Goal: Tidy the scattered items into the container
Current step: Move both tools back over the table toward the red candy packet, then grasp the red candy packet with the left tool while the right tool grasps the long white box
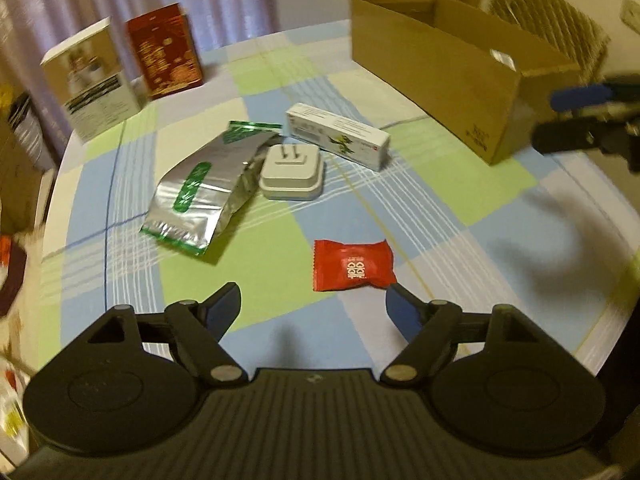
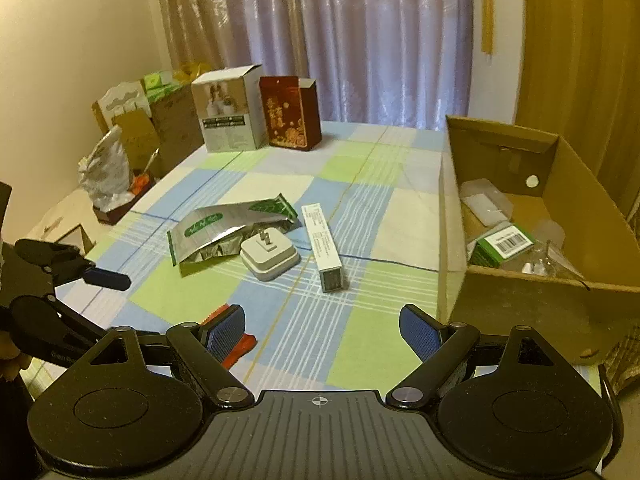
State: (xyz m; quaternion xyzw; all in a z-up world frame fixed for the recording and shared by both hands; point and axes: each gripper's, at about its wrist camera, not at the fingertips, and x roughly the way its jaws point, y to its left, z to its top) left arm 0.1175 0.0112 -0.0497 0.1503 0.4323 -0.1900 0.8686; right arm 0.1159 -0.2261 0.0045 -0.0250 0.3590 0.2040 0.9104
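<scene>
Left tool [image 1: 313,304] spread, empty, just short of red candy packet [image 1: 353,265] on worktop [image 1: 500,216]. Right tool [image 2: 322,326] spread, empty. Packet light, crinkly, likely slippery; best pinched across padded middle. Cardboard box [image 2: 500,296] at right.

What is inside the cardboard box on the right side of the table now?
In the cardboard box lie a green packet with a barcode label and some clear plastic wrapping. The near wall hides the bottom closest to the camera.
</scene>
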